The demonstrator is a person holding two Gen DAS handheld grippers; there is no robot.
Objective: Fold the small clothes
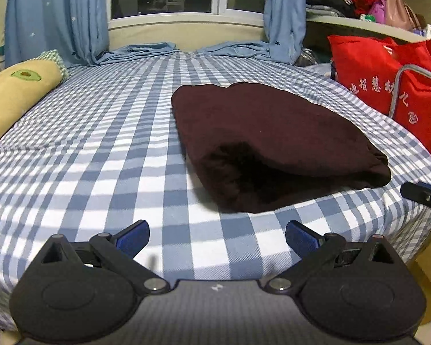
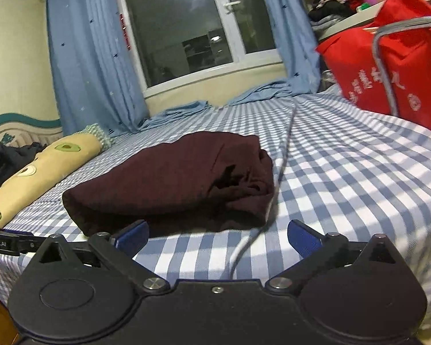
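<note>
A dark maroon garment (image 1: 273, 141) lies folded in a thick bundle on the blue-and-white checked bed sheet (image 1: 100, 143). My left gripper (image 1: 217, 237) is open and empty, low over the sheet near the bed's front edge, short of the garment's near left corner. My right gripper (image 2: 217, 237) is open and empty, just in front of the garment (image 2: 172, 178), which sits ahead and slightly left. The tip of the right gripper shows at the right edge of the left wrist view (image 1: 422, 194). The left gripper shows at the left edge of the right wrist view (image 2: 8, 243).
A yellow avocado-print pillow (image 1: 14, 97) lies along the bed's left side. Red bags (image 1: 388, 80) with a metal frame stand at the right. Blue curtains (image 2: 94, 57) and a window are at the far end. A sheet ridge (image 2: 284, 155) runs beside the garment.
</note>
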